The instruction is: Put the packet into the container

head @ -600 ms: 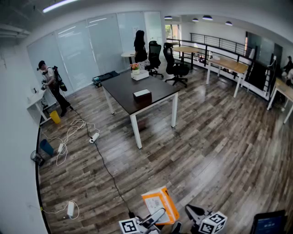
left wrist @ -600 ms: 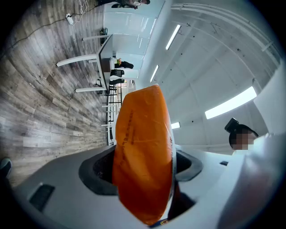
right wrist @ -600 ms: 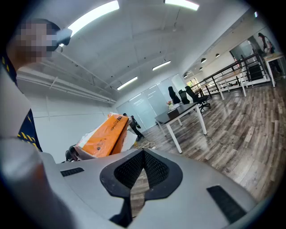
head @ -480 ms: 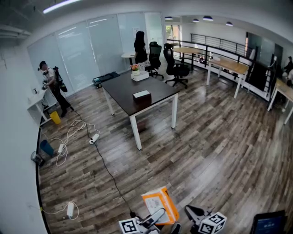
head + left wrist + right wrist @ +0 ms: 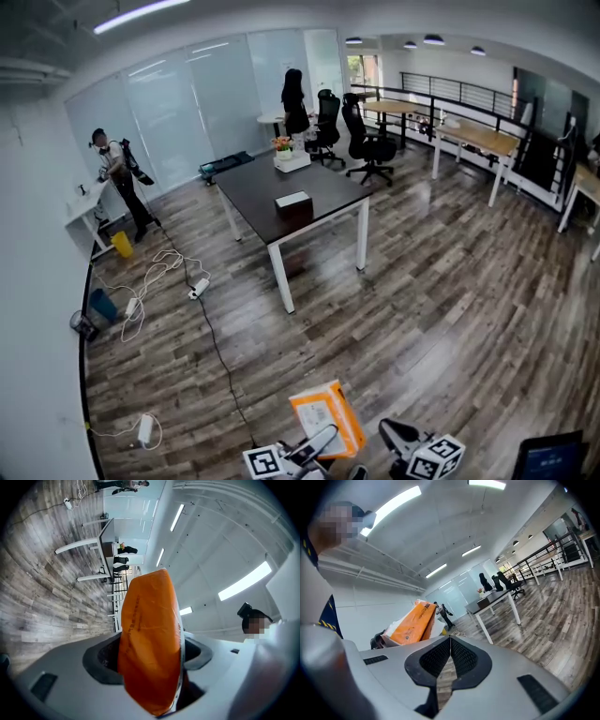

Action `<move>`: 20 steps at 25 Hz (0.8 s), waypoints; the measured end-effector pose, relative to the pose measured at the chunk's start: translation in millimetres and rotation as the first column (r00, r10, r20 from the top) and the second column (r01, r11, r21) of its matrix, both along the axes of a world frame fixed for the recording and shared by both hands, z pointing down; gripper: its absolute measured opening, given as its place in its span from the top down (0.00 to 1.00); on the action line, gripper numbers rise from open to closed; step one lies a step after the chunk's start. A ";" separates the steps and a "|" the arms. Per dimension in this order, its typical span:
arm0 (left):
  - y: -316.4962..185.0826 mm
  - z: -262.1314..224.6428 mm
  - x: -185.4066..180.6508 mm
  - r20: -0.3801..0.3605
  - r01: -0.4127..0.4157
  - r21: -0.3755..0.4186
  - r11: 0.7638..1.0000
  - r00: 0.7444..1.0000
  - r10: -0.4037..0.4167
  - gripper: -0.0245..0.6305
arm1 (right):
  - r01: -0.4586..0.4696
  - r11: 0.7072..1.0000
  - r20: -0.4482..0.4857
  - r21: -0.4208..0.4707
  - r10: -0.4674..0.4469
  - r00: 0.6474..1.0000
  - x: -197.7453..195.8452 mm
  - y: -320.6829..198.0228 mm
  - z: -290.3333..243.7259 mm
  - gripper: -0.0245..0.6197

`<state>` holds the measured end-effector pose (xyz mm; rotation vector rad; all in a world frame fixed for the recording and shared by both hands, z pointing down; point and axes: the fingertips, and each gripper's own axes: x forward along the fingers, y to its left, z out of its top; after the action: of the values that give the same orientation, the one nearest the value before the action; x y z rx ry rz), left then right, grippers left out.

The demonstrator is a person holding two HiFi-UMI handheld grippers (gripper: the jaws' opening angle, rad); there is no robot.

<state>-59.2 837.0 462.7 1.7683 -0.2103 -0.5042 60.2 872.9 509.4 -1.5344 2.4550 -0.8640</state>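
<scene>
Far to the left, one person stands at a white counter by the wall. One yellow bin and one blue bin sit near it on the grey-brown wood-plank floor. White cables and power strips trail over the planks, and a black cable runs on toward the head view's bottom edge.

Low in the middle, the left gripper has its fingers spread wide and pressed on either side of the one orange plastic packet, which is held upright in the air above the floor.

Beyond it stands one dark-topped desk with white legs. One dark box with a white top lies toward its near end, and one white box with flowers sits at its far end. A second person stands behind it by the frosted glass wall.

The right gripper, just right of the packet, has its fingers closed together on nothing. Two black office chairs follow, then light wooden desks along a black railing.
</scene>
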 end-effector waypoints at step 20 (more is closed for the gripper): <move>-144.6 24.1 10.5 0.373 -0.440 0.124 0.890 0.851 0.369 0.47 | 0.200 0.980 0.086 0.015 -0.201 0.976 -22.5 -181.7 -62.8 0.51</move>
<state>-48.7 692.5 486.8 2.0287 -0.0164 0.0981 37.7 691.3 446.6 -1.2331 2.5774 -0.9325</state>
